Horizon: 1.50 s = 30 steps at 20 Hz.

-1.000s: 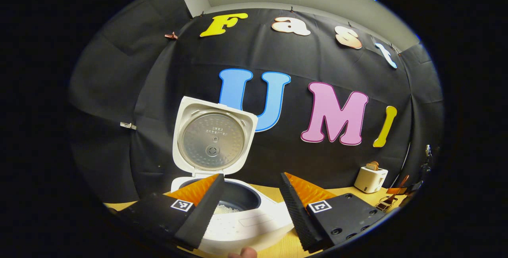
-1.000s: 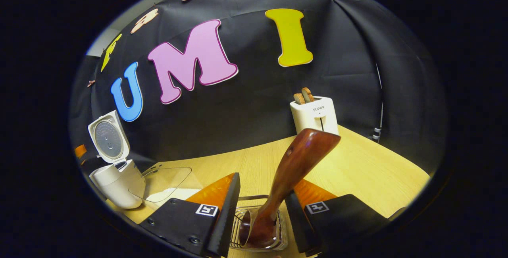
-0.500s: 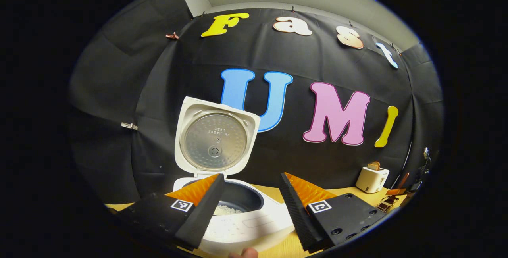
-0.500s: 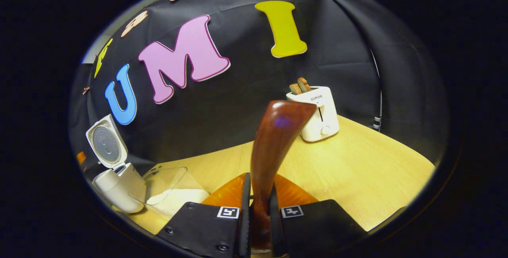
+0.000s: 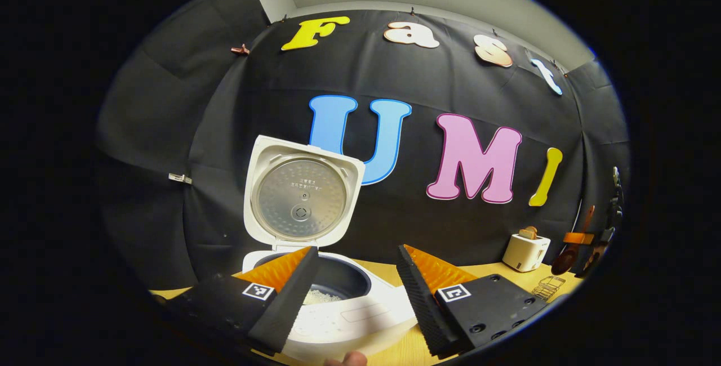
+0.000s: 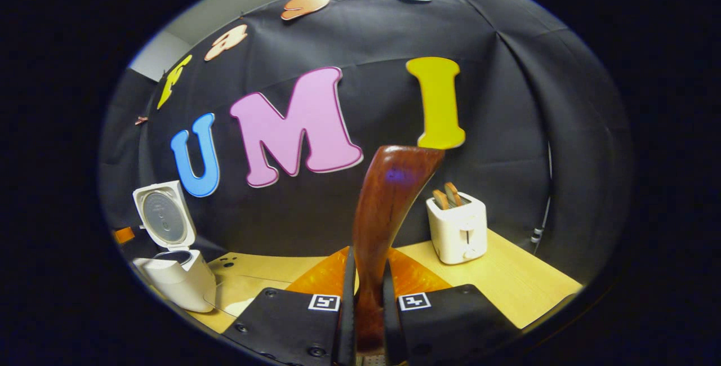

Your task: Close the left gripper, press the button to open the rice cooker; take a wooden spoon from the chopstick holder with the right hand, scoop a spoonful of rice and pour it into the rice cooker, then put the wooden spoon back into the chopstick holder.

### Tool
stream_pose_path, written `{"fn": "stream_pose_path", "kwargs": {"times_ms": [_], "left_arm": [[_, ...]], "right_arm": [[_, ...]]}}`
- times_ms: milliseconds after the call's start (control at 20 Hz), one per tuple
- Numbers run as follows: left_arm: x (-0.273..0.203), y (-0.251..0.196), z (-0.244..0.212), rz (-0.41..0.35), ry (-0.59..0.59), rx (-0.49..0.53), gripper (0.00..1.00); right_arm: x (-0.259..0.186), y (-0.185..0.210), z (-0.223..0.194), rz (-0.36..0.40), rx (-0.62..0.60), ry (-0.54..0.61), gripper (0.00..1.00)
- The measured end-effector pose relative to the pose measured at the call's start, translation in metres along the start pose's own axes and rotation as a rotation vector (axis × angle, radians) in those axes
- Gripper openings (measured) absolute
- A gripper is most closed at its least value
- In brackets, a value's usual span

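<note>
The right gripper (image 6: 366, 309) has its two fingers squeezed tight on the spoon (image 6: 388, 202), one on each side of the thin part of the handle. The spoon is dark reddish-brown wood, smooth and shiny. It stands almost straight up from the gripper and gets wider toward its top end, which has a small spot of light on it. From the left gripper view the spoon (image 5: 569, 253) hangs in the air far off to the right, above the wire holder (image 5: 545, 286) on the bench (image 6: 507, 281). The left gripper (image 5: 355, 281) has its fingers wide apart with nothing between them, and it sits just in front of the cooker (image 5: 349, 315). The cooker is white, with its lid (image 5: 301, 191) standing open and showing a round silver plate inside. A little white rice (image 5: 320, 297) lies at the bottom of its dark pot. A white toaster (image 6: 457, 231) with bread in its slots stands on the bench, to the right of the spoon.
</note>
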<state>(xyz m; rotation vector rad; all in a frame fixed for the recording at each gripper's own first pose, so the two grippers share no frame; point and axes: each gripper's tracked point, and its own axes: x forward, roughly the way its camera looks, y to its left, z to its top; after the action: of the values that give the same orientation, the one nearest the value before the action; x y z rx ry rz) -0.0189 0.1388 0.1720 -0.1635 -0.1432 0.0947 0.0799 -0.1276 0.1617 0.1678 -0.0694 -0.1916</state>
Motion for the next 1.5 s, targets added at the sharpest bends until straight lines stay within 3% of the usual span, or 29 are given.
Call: {"fn": "stream_pose_path", "kwargs": {"times_ms": [200, 450, 850, 950, 1150, 1250, 1400, 1500], "left_arm": [[-0.001, 0.001, -0.002, 0.002, 0.013, 0.009, 0.90], [-0.003, 0.004, -0.004, 0.004, 0.021, 0.011, 0.90], [-0.006, 0.008, -0.007, 0.003, 0.033, 0.005, 0.90], [-0.007, 0.009, -0.009, 0.002, 0.040, -0.002, 0.90], [-0.007, 0.010, -0.010, 0.004, 0.044, 0.010, 0.90], [-0.008, 0.013, -0.011, 0.008, 0.047, 0.013, 0.90], [-0.009, 0.015, -0.011, 0.013, 0.048, 0.019, 0.90], [-0.011, 0.018, -0.009, 0.020, 0.045, 0.027, 0.90]], "right_arm": [[0.023, 0.077, 0.000, 0.138, -0.064, 0.016, 0.23], [0.053, 0.153, -0.053, 0.258, -0.136, 0.112, 0.23], [0.069, 0.177, -0.162, 0.242, -0.411, 0.307, 0.23], [0.064, 0.179, -0.183, 0.243, -0.429, 0.363, 0.23], [0.060, 0.203, -0.202, 0.276, -0.337, 0.397, 0.23], [0.057, 0.223, -0.208, 0.307, -0.215, 0.417, 0.23], [0.064, 0.225, -0.205, 0.290, -0.082, 0.417, 0.23], [0.068, 0.222, -0.201, 0.284, 0.091, 0.433, 0.23]]}}
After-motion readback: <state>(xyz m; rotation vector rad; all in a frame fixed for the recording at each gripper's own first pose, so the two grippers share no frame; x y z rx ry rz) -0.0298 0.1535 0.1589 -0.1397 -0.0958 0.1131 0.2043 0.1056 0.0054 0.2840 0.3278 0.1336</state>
